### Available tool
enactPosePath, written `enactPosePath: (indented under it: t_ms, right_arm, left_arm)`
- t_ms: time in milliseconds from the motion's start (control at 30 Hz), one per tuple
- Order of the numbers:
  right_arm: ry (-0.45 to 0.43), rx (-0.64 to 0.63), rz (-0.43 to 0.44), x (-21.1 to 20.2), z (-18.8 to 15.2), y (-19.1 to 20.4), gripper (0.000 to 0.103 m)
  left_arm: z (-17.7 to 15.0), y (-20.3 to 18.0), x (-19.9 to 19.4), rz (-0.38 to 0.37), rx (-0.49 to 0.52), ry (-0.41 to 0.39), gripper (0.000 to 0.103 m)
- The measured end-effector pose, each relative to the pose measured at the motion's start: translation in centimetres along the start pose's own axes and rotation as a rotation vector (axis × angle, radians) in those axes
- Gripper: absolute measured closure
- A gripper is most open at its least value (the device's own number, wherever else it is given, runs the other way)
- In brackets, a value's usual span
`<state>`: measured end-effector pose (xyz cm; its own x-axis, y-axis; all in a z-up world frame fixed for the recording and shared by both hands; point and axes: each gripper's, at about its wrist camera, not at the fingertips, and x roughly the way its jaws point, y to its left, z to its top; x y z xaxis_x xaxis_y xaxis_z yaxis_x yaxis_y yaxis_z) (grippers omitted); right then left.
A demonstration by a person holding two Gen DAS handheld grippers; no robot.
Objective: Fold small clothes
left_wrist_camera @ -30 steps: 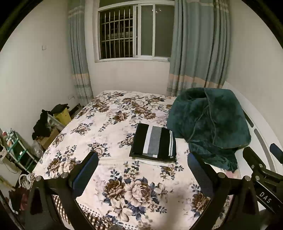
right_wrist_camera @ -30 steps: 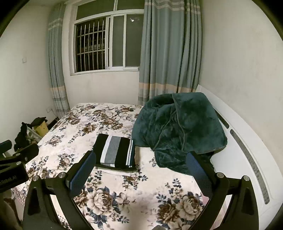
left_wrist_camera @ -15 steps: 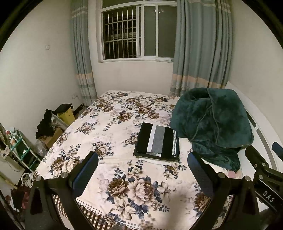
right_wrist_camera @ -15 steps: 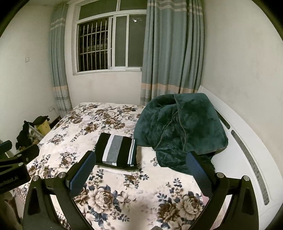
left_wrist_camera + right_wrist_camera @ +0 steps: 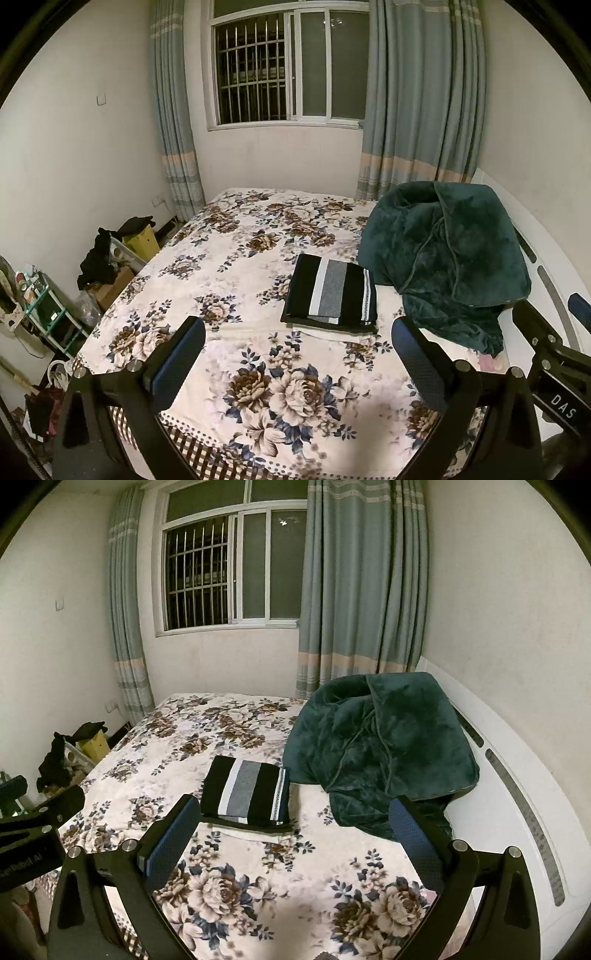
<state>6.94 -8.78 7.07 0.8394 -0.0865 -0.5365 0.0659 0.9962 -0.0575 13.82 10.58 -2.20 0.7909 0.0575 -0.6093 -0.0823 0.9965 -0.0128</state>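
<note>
I count one folded striped garment [image 5: 332,291] on the flowered bedspread [image 5: 280,387], black with a white and a grey band, lying flat on top of one pale folded piece [image 5: 332,331] whose edge peeks out along the side nearest me; I cannot tell whether more layers sit between them. Just beside the garment, on its right and toward the white headboard [image 5: 517,805], is one heaped dark green blanket [image 5: 443,258], its near edge touching or almost touching the stack. Beyond the garment, on the far wall, I see one barred window [image 5: 284,74] flanked by two blue-grey curtains [image 5: 424,92]. Left of the garment, off the bed's edge, there is floor clutter: one yellow box [image 5: 142,240] with dark clothing draped around it and one small shelf rack [image 5: 44,306]. My left gripper [image 5: 297,363] hovers above the near end of the bedspread, level, fingers spread wide with nothing between them, pointing at the garment from well short of it. My right gripper [image 5: 293,838] is likewise level, with its fingers apart and empty, the garment's near edge showing just above its left finger [image 5: 170,845]. Each camera catches the other tool's body at its frame edge.
</note>
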Motion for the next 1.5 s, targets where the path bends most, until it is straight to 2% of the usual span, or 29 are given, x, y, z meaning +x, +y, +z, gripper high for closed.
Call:
enactPosePath:
  t_ms: [367, 1500]
  right_arm:
    - [0.003, -0.006, 0.009, -0.3, -0.3, 0.9, 0.000]
    - [0.002, -0.003, 0.001, -0.6, -0.7, 1.2, 0.000]
  left_arm:
    - [-1.1, 1.1, -0.9, 0.015, -0.015, 0.005, 0.000]
    - [-0.9, 1.6, -0.9, 0.009, -0.013, 0.008, 0.000]
